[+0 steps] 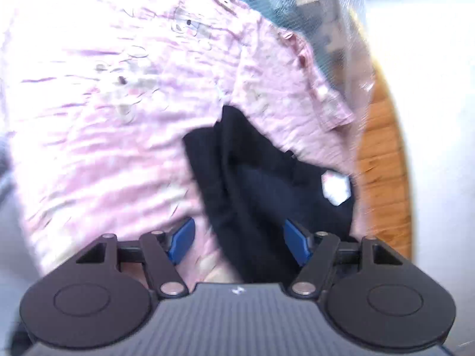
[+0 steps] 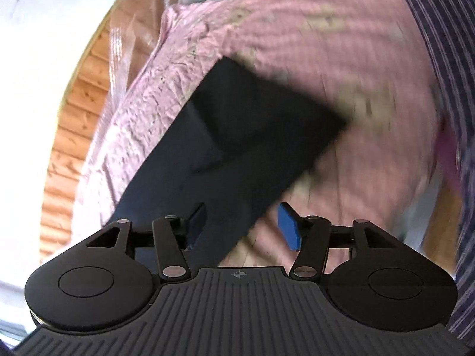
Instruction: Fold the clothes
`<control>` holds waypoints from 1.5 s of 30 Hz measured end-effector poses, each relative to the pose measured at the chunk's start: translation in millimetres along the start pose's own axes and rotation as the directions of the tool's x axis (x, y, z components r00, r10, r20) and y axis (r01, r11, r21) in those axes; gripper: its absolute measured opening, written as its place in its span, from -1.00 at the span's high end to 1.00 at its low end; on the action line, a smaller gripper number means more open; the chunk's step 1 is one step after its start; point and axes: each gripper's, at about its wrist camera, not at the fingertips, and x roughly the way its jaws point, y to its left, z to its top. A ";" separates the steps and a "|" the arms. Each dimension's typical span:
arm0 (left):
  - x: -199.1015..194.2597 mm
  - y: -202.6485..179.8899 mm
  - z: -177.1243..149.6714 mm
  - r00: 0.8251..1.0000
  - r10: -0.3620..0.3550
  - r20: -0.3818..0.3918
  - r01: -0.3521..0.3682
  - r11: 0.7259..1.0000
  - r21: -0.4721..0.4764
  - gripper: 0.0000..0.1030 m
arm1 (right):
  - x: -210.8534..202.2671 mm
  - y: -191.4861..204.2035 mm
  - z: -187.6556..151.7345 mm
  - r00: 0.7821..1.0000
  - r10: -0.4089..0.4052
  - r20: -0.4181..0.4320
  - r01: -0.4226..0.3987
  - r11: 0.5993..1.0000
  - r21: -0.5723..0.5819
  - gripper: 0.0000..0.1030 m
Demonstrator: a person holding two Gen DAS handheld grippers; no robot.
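Pink garment [image 1: 118, 136] under my jaws: crinkled, rough-textured cloth. On it, dark garment [image 2: 237, 148]: smooth matt cloth. Beside pink cloth, wooden table [image 2: 74, 136]: visible grain. Clear glossy plastic bag [image 1: 335, 29] past it. My blue pads [image 2: 289, 228]: matt.

1. A round wooden counter [image 1: 383, 160] of pale orange planks shows in a curved strip along the right side of the left wrist view, and its rim [image 2: 74, 136] curves along the left side of the right wrist view.
2. A clear plastic bag [image 1: 335, 26] (crinkled, catching the light) lies at the upper right of the left wrist view, with something teal and patterned blurred inside it.
3. Beyond the counter's rim the surroundings [image 2: 32, 59] are washed out to white.
4. Dark fabric with thin pale stripes [image 2: 445, 59] fills the right edge of the right wrist view.
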 end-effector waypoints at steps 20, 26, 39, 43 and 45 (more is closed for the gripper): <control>36.0 -25.0 -6.3 0.993 -0.060 -0.100 0.074 0.987 0.145 -0.31 | 23.3 -32.0 5.7 0.961 0.047 0.272 -0.107 0.972 0.211 -0.26; 51.5 -32.4 -1.6 0.989 -0.093 -0.116 0.111 0.981 0.160 0.92 | 48.7 -19.3 19.5 0.953 0.051 0.298 -0.097 0.985 0.143 -0.16; -38.1 -162.7 25.8 0.906 -0.421 -0.045 0.417 0.868 0.268 0.94 | -6.9 79.8 76.2 0.953 0.076 0.294 -0.052 0.995 -0.089 1.00; -62.2 -222.6 32.4 0.879 -0.477 0.009 0.453 0.842 0.293 0.95 | -35.8 109.6 94.9 0.955 0.057 0.289 -0.012 0.987 -0.158 1.00; -49.2 -264.8 39.6 0.885 -0.466 0.024 0.436 0.844 0.311 0.95 | -46.8 125.8 106.8 0.960 0.047 0.275 0.006 0.982 -0.188 1.00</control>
